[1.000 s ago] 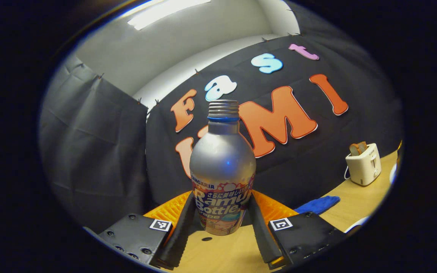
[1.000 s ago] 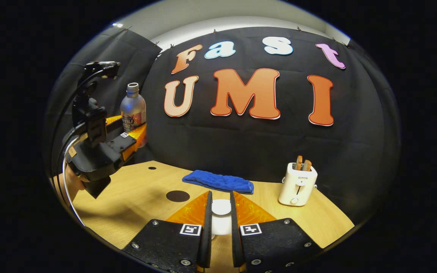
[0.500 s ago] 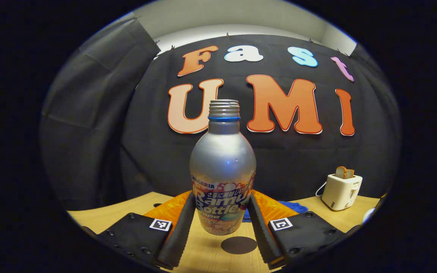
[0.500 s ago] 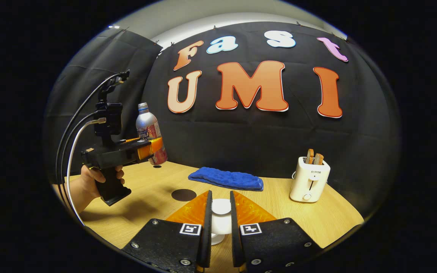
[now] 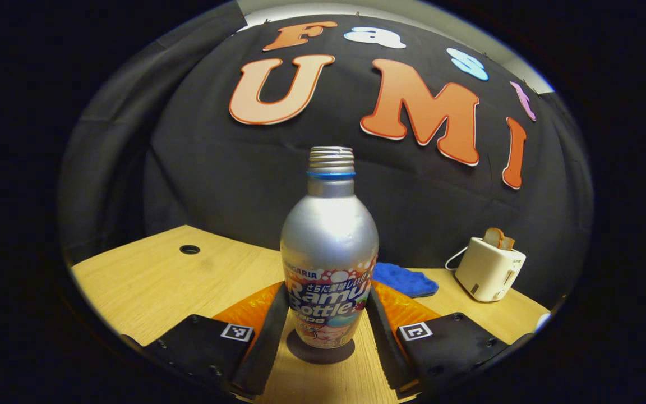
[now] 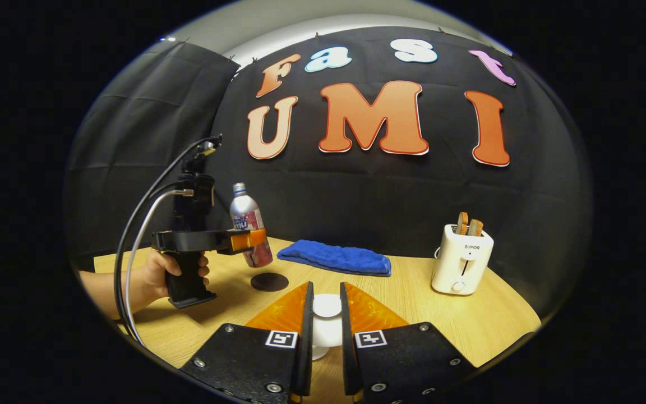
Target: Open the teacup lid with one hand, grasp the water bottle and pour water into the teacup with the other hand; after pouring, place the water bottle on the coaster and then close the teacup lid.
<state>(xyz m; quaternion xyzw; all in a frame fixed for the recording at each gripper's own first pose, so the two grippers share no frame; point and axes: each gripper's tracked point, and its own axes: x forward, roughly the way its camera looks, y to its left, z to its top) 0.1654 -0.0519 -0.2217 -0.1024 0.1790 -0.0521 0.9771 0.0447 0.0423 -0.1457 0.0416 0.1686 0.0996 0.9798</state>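
Hovering right over the dark round coaster is the silver aluminium water bottle with the colourful label, upright, long axis vertical, base just above or maybe touching it, hard to call. The left tongs are clamped on its lower body from both sides, so that hand does the set-down. The right tongs are pinched narrow around the white teacup lid knob, above the light wooden tabletop.
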